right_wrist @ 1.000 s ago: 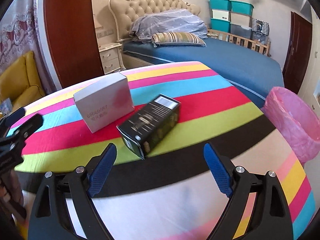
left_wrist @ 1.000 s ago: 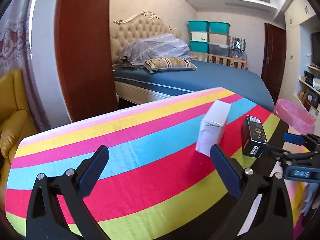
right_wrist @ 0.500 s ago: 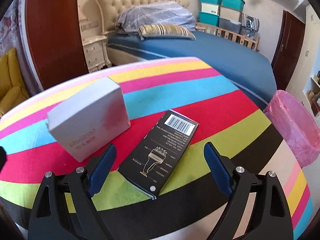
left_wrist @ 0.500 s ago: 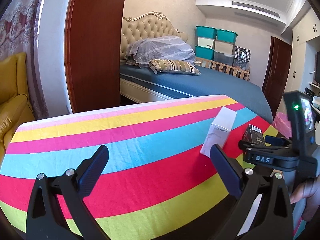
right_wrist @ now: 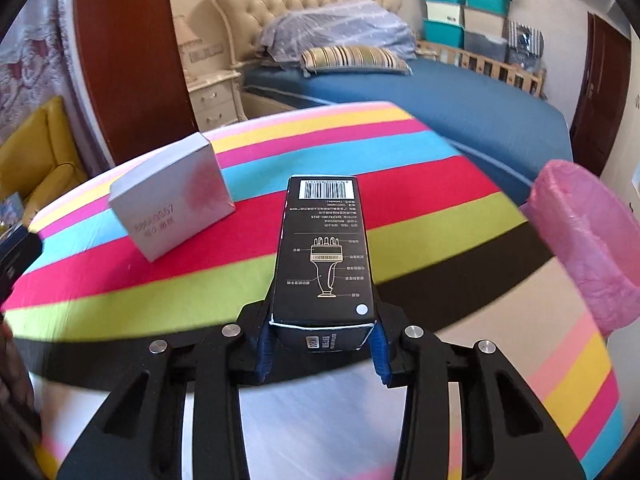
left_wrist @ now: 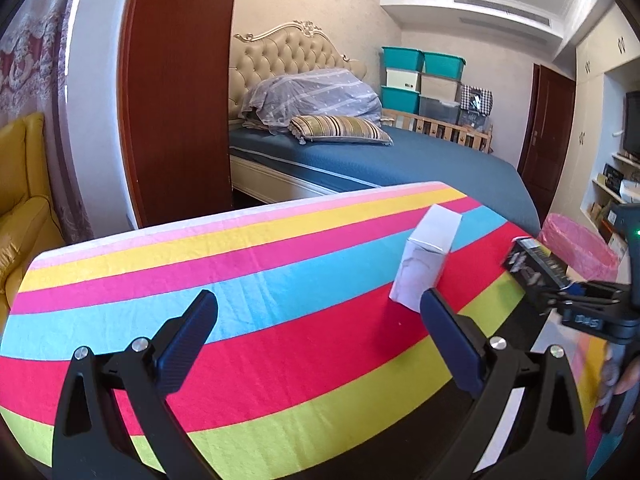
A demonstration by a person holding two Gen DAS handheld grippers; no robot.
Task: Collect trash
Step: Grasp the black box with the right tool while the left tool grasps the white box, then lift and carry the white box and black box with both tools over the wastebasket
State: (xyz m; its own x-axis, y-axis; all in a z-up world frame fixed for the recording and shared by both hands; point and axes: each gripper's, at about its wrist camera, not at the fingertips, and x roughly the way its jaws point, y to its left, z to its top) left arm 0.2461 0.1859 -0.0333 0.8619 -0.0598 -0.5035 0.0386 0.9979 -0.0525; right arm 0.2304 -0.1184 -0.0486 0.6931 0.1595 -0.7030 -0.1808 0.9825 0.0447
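Note:
My right gripper is shut on a black box with a barcode, held lifted above the striped table. The black box and right gripper also show at the right in the left wrist view. A white box stands on the table to the left; it also shows in the left wrist view. My left gripper is open and empty, low over the table, with the white box just beyond its right finger. A bin with a pink bag stands right of the table.
A bed lies beyond the table. A yellow armchair is at the left, a brown wooden panel behind the table. The pink bin shows past the table's right end.
My right gripper has closed on the black box and lifted it off the table, turning it to point straight ahead. My left gripper has stayed open, its view shifting slightly.

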